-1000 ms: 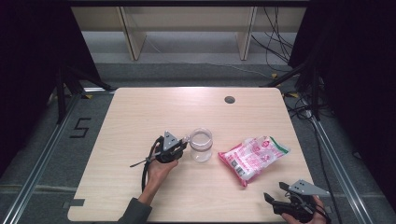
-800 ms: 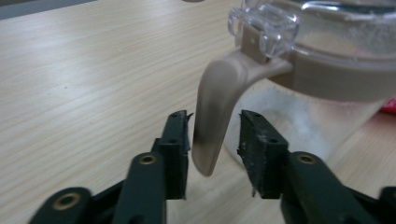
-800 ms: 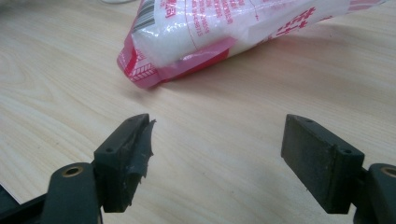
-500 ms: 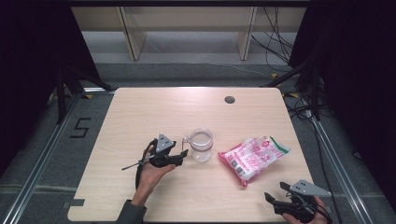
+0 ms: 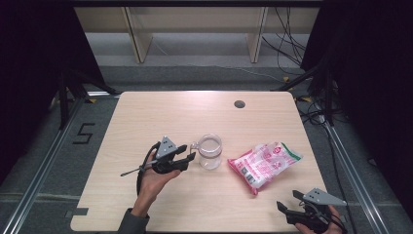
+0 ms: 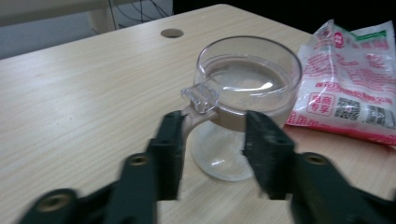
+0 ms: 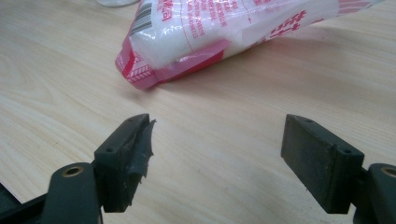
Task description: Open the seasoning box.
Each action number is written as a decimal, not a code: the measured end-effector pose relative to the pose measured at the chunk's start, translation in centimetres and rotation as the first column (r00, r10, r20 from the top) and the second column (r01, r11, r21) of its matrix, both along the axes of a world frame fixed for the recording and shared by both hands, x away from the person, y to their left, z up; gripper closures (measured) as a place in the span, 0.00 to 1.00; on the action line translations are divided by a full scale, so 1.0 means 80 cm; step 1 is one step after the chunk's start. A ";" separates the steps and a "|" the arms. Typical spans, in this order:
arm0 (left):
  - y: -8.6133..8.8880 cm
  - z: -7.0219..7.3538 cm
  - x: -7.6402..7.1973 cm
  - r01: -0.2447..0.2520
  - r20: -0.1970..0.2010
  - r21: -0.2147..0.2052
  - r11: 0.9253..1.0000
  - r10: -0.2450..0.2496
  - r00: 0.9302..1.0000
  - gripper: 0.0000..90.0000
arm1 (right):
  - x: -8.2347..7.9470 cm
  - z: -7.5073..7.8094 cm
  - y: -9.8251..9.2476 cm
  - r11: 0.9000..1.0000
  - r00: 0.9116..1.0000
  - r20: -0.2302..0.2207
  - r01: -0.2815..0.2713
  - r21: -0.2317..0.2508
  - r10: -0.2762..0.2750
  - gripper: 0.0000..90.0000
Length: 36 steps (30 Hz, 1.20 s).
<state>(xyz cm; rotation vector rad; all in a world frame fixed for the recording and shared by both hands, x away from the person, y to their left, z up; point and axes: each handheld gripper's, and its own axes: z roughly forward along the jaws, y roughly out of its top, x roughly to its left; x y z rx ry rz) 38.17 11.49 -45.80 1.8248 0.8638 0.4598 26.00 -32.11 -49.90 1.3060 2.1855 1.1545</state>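
High view places the clear cup at mid-frame on the table, with the left gripper just left of it and level with its handle. Left gripper view shows the jaws half open and astride the handle, not clamped on it; they have just been closing from a wider setting. The right gripper rests at the lower right of the high view, jaws wide with nothing between them, near the red-and-white pouch.

Risk: the handle is small, smooth and off-centre between the pads. A skewed closure could push the light cup sideways, tip it, or knock it against the pouch.

Change from one second ago: the left gripper then sat against the cup; it now stands slightly farther left. Cup, pouch and right gripper are unmoved.
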 end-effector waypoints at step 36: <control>-0.009 0.007 0.038 -0.021 0.035 -0.043 0.999 0.022 0.999 1.00 | -0.003 0.003 0.016 1.000 1.000 -0.012 0.012 0.010 -0.012 0.28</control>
